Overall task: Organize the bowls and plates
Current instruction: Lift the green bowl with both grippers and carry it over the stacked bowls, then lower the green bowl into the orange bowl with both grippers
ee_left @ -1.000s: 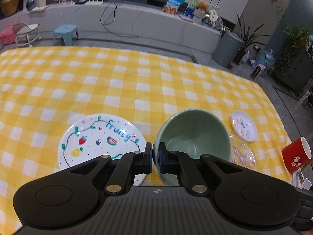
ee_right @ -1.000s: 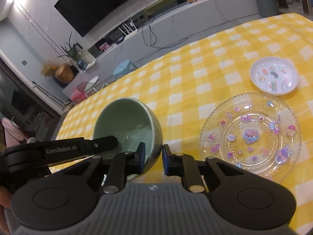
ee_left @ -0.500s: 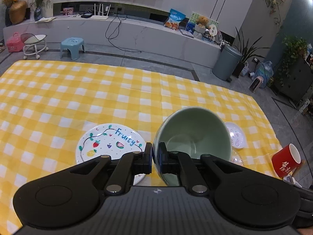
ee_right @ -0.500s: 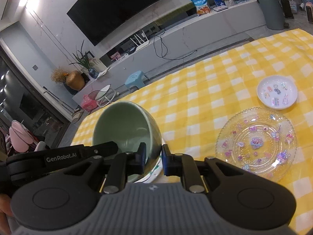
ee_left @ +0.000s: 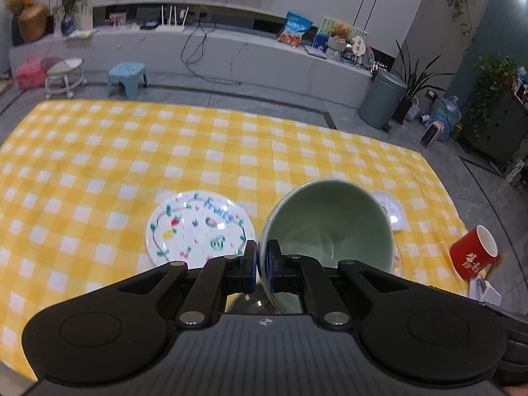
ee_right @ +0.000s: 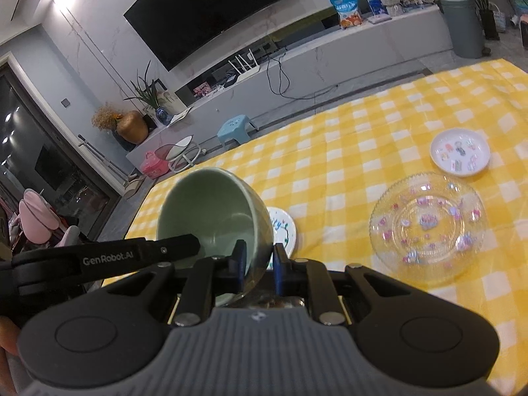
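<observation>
Left wrist cam: the left gripper (ee_left: 262, 265) is pinched tight on the near-left rim of the green bowl (ee_left: 330, 227), one finger inside the wall and one outside. The bowl is tipped up, mouth facing the camera, held above the yellow checked tablecloth (ee_left: 99, 171). Just left of it, lying flat on the cloth, is the white fruit-painted plate (ee_left: 198, 227). A small white saucer (ee_left: 391, 209) peeks out behind the bowl's right side, near the cloth's right edge. A red mug (ee_left: 473, 252) sits past that edge.

Right wrist cam: the right gripper (ee_right: 259, 264) is clamped on the bowl's (ee_right: 211, 217) right-hand wall, left finger inside, right finger outside, so only a narrow gap with the wall filling it. The left gripper's finger (ee_right: 178, 247) reaches in from the left onto the same bowl. The painted plate (ee_right: 283, 227) shows just behind the bowl. The clear patterned glass plate (ee_right: 427, 226) lies well to the right, with the saucer (ee_right: 460, 151) just beyond it.
</observation>
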Action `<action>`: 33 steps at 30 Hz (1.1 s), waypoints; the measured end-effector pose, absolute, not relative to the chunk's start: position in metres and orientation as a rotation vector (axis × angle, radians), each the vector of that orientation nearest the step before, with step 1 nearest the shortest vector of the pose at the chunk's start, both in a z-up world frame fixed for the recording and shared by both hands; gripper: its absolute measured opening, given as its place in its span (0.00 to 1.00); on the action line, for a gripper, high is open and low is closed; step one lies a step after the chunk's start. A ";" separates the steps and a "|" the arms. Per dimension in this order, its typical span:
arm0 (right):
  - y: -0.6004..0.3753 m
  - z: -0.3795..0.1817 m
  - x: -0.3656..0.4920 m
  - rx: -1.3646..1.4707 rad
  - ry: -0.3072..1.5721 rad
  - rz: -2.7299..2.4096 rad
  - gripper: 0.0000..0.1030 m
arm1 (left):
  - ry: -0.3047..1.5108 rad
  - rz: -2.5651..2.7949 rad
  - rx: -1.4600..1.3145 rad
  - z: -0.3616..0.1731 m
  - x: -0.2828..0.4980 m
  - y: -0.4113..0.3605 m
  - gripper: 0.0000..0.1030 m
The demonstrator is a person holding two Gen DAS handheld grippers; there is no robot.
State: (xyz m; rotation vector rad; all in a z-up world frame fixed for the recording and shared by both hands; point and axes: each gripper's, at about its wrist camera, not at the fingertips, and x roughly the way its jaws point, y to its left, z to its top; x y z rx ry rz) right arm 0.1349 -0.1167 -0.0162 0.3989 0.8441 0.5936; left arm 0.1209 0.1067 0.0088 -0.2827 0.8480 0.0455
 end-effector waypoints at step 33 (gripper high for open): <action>-0.108 -0.046 0.109 0.180 1.005 0.662 0.19 | 1.119 -0.029 -0.233 -0.036 0.104 0.097 0.30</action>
